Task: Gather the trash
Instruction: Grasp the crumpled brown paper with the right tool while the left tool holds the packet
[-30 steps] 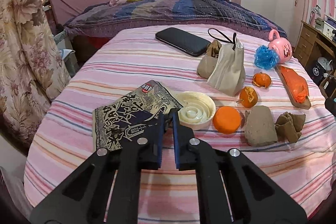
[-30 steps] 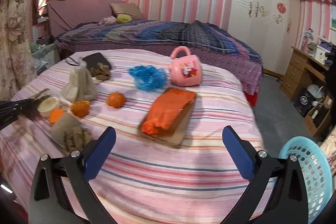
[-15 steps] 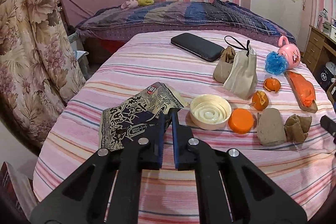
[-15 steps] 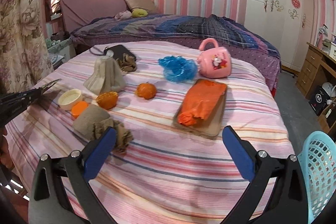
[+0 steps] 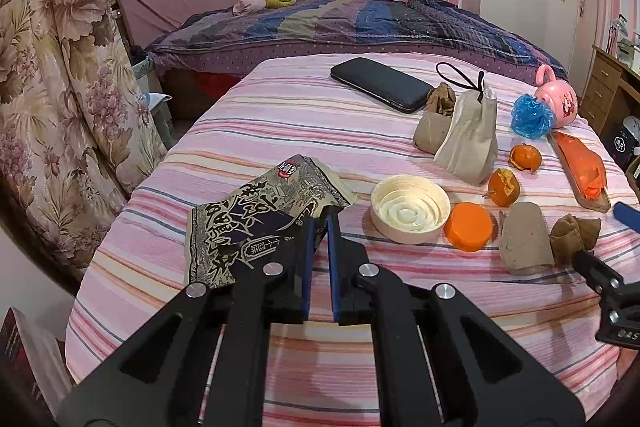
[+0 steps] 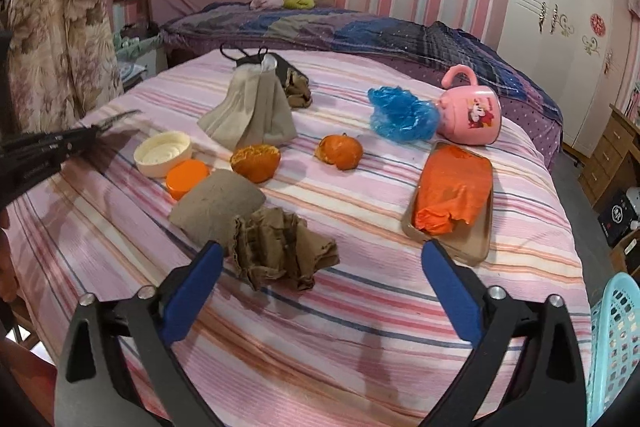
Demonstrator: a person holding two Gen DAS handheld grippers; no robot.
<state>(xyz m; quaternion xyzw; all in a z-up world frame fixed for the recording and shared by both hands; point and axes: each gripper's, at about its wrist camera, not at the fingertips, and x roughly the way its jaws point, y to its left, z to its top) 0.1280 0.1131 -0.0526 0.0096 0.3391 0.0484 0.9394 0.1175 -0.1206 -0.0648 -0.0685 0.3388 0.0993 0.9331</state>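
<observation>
Gripping the edge of a printed snack wrapper (image 5: 256, 227), the left gripper (image 5: 319, 227) has its jaws pinched together on it above the striped tablecloth (image 5: 280, 131). The right gripper (image 6: 320, 263), jaws wide but just closing, hovers with a crumpled brown paper wad (image 6: 280, 251) between its fingers, untouched; a light blue basket (image 6: 616, 347) stands at the right.

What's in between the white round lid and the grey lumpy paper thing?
An orange lid sits between the white lid and the grey paper wad, apparently touching both. The right wrist view shows it best.
</observation>
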